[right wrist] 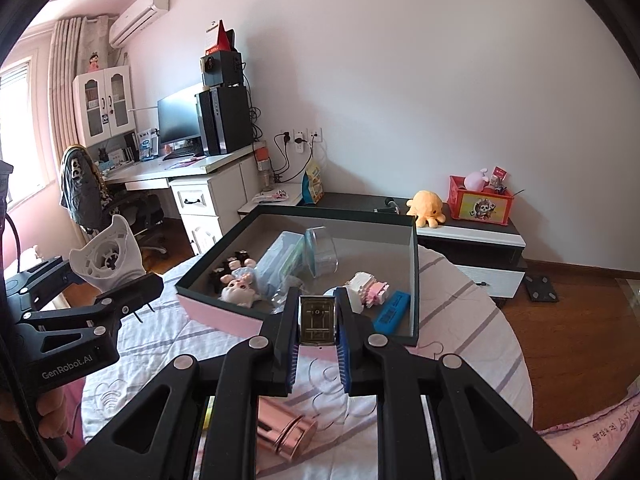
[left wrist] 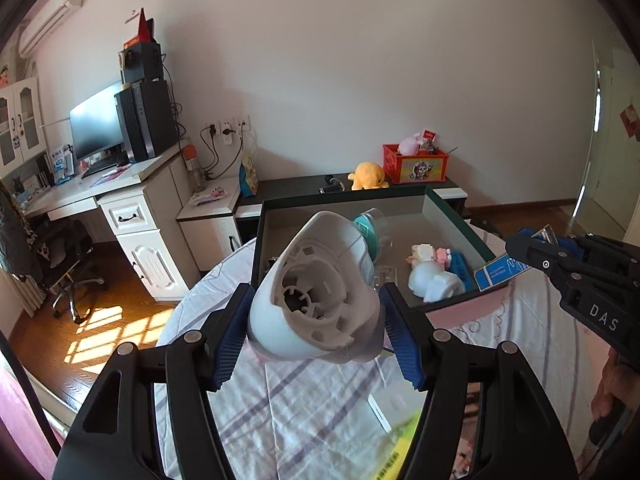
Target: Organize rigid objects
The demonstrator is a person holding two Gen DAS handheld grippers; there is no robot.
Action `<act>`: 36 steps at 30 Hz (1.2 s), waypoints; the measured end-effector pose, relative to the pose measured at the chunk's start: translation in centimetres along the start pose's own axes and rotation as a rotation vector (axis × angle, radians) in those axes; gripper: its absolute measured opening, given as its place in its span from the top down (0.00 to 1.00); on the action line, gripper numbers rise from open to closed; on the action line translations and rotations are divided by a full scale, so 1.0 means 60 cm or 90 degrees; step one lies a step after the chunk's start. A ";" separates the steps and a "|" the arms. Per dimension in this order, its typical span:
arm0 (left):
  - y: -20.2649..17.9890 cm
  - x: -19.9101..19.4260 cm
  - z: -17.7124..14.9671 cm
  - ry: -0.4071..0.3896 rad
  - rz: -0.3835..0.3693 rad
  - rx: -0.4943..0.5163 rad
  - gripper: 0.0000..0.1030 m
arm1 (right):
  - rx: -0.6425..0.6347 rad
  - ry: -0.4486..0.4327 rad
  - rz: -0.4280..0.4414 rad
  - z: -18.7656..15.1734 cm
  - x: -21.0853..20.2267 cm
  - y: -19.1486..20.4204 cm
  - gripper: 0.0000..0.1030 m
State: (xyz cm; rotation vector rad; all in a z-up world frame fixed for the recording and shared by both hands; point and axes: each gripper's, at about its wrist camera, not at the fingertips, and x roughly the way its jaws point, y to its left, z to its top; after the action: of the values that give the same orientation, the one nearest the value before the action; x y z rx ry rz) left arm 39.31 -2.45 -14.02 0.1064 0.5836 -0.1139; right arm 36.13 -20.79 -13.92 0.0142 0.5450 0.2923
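Left gripper [left wrist: 316, 328]: jaws about half spread, clamped on white plastic housing [left wrist: 316, 292], held above checked cloth [left wrist: 320, 404] just short of dark open box [left wrist: 456, 216]. Right gripper [right wrist: 318, 336]: jaws nearly closed, pinching small flat blue box [right wrist: 317, 320] upright over box's near pink wall [right wrist: 224, 316]. Inside box: doll [right wrist: 238, 290], clear container [right wrist: 320, 256], blue comb-like piece [right wrist: 392, 312]. Pink metallic cylinder [right wrist: 286, 434] lies on cloth beneath right gripper.

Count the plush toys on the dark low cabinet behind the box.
2. A yellow octopus plush sits on the cabinet top; a pink plush pokes out of the red crate beside it. Others may be hidden inside the crate.
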 end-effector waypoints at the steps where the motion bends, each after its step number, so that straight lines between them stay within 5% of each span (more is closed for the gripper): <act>1: 0.002 0.020 0.007 0.006 0.000 -0.002 0.37 | 0.001 0.008 0.000 0.010 0.021 -0.009 0.85; 8: 0.037 0.165 0.040 0.082 0.006 -0.020 0.37 | 0.022 0.073 0.025 0.045 0.168 -0.050 0.85; 16: 0.041 0.235 0.029 0.129 0.010 -0.025 0.32 | 0.026 0.093 0.024 0.051 0.246 -0.049 0.84; 18: 0.041 0.227 0.029 0.124 -0.006 -0.027 0.25 | 0.029 0.100 0.018 0.047 0.252 -0.048 0.72; 20: 0.039 0.209 0.029 0.110 0.008 -0.026 0.15 | 0.032 0.102 0.018 0.042 0.248 -0.047 0.55; 23: 0.037 0.159 0.028 0.071 0.003 -0.022 0.12 | 0.042 0.091 0.024 0.037 0.222 -0.046 0.51; 26: 0.036 0.094 0.022 0.037 0.002 -0.025 0.06 | 0.049 0.070 0.023 0.036 0.176 -0.038 0.36; 29: 0.034 0.013 0.009 -0.011 0.019 -0.031 0.00 | 0.049 0.037 0.021 0.032 0.109 -0.019 0.21; 34: 0.029 -0.124 -0.026 -0.085 0.022 -0.054 0.00 | 0.027 -0.032 -0.006 0.008 -0.024 0.034 0.16; 36: 0.027 -0.169 -0.041 -0.100 0.020 -0.059 0.00 | 0.014 -0.057 -0.021 -0.010 -0.075 0.057 0.00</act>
State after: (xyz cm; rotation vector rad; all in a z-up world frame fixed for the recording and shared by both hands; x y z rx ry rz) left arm 29.76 0.27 -10.34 0.0161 0.4297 -0.0636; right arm 31.23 -18.80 -11.84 0.0384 0.4597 0.2519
